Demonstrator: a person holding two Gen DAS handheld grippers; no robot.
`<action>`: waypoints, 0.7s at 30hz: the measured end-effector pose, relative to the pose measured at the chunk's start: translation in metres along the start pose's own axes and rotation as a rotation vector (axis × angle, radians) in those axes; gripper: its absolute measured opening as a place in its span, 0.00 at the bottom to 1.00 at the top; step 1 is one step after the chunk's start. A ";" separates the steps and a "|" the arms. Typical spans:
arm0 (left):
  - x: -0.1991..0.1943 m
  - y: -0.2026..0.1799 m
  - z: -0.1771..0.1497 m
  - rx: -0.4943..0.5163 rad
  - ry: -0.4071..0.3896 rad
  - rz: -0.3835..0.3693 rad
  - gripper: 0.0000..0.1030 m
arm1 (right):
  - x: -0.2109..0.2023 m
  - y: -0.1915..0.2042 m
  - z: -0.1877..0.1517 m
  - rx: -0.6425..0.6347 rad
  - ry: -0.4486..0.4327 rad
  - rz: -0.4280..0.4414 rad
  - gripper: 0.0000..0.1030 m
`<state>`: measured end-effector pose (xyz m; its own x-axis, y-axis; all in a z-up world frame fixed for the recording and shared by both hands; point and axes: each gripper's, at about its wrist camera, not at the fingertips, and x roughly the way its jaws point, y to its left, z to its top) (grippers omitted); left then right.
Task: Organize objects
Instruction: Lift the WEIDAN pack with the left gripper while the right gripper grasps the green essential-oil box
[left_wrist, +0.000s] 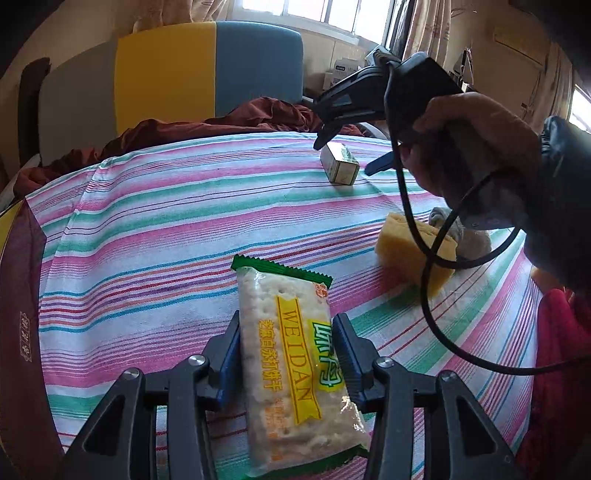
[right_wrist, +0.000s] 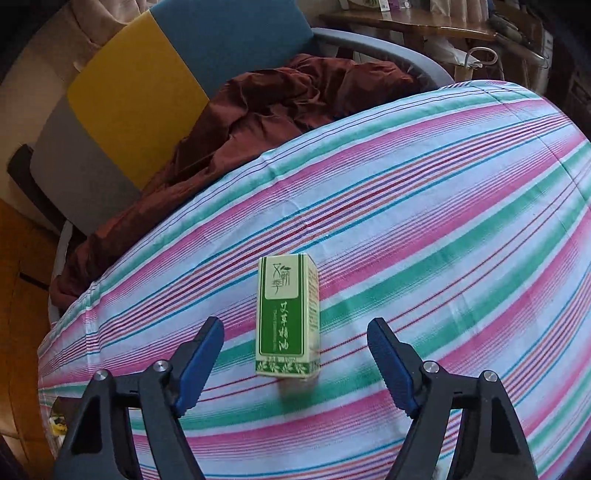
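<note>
My left gripper (left_wrist: 288, 354) is shut on a cracker packet (left_wrist: 291, 365) with a green edge and a yellow WEIDAN label, held over the striped tablecloth (left_wrist: 166, 229). My right gripper (right_wrist: 295, 347) is open, its two blue pads on either side of a small green and cream box (right_wrist: 288, 317) that stands on the cloth, not touching it. In the left wrist view the right gripper (left_wrist: 343, 155) shows at the far side of the table, open around the same box (left_wrist: 340, 164).
A yellow sponge (left_wrist: 413, 251) lies on the cloth at the right with a grey cloth (left_wrist: 469, 236) behind it. A dark red blanket (right_wrist: 277, 110) lies on a yellow, blue and grey chair (right_wrist: 147, 92) beyond the table's far edge. A black cable (left_wrist: 424, 288) hangs from the right gripper.
</note>
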<state>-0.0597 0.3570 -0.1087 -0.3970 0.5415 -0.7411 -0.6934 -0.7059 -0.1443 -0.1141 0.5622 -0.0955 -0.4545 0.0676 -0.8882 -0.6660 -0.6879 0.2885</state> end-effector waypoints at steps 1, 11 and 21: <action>0.000 0.000 0.000 0.000 -0.001 -0.001 0.45 | 0.005 0.004 -0.001 -0.026 0.021 0.002 0.38; -0.001 -0.001 0.000 0.005 -0.006 0.004 0.45 | -0.019 0.055 -0.094 -0.353 0.147 0.132 0.32; -0.015 0.002 -0.005 -0.025 0.009 0.016 0.40 | -0.023 0.057 -0.122 -0.415 0.111 0.135 0.31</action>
<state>-0.0528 0.3451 -0.1013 -0.4029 0.5260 -0.7490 -0.6718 -0.7257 -0.1483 -0.0691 0.4331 -0.1020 -0.4394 -0.1053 -0.8921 -0.3008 -0.9185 0.2566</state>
